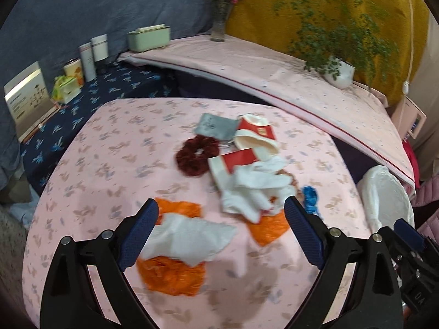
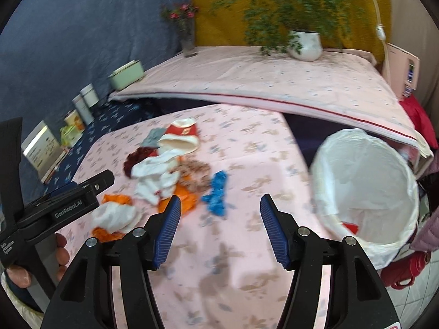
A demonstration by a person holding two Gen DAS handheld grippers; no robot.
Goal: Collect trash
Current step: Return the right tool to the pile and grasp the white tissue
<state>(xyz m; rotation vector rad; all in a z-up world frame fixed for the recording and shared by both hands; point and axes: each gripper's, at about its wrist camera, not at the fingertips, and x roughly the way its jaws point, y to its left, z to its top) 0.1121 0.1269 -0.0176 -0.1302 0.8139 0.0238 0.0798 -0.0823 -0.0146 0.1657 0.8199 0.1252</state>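
The left gripper (image 1: 221, 223) hangs over the pink floral tablecloth (image 1: 104, 148) with jaws spread wide and nothing pinched; directly below them lies a crumpled white tissue (image 1: 189, 240) on crinkly orange plastic (image 1: 172, 277). Beyond its fingertips sit two red-and-white paper cups (image 1: 256, 134), tipped on their sides with mouths facing the gripper, more white tissue wads (image 1: 258, 189) and a dark red scrunchie (image 1: 196, 155). The right gripper (image 2: 221, 219) is partly spread and empty; a blue wrapper (image 2: 218, 193) lies just ahead, long axis pointing away. The white-lined bin (image 2: 367, 181) stands to its right.
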